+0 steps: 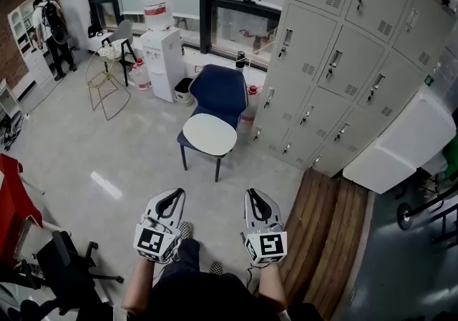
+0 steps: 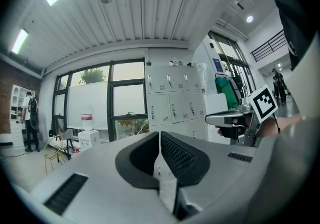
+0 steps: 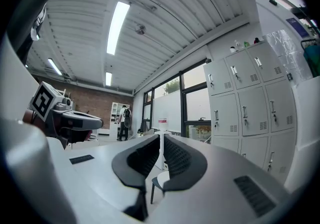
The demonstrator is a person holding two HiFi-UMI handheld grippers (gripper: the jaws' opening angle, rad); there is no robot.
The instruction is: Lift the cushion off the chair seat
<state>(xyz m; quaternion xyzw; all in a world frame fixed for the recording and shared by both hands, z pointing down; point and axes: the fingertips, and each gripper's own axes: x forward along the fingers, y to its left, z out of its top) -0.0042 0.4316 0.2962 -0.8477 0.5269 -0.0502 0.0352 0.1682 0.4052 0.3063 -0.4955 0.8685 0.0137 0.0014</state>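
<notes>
A chair [image 1: 222, 92] with a dark blue back stands on the pale floor in front of the lockers. A white oval cushion [image 1: 209, 134] lies flat on its seat. My left gripper [image 1: 172, 195] and right gripper [image 1: 256, 195] are held side by side, well short of the chair, pointing toward it. Both are shut with nothing between the jaws. In the left gripper view the left gripper [image 2: 160, 135] has its pads together. In the right gripper view the right gripper [image 3: 161, 138] is likewise shut, and the cushion [image 3: 164, 174] shows small below the jaws.
Grey lockers [image 1: 336, 62] line the right side, with a white cabinet [image 1: 404, 144] beyond them. A water dispenser [image 1: 161, 55] and a wire-frame chair [image 1: 107, 76] stand behind the chair on the left. A person [image 1: 50, 33] stands far back left. A wooden floor strip [image 1: 322, 234] runs at the right.
</notes>
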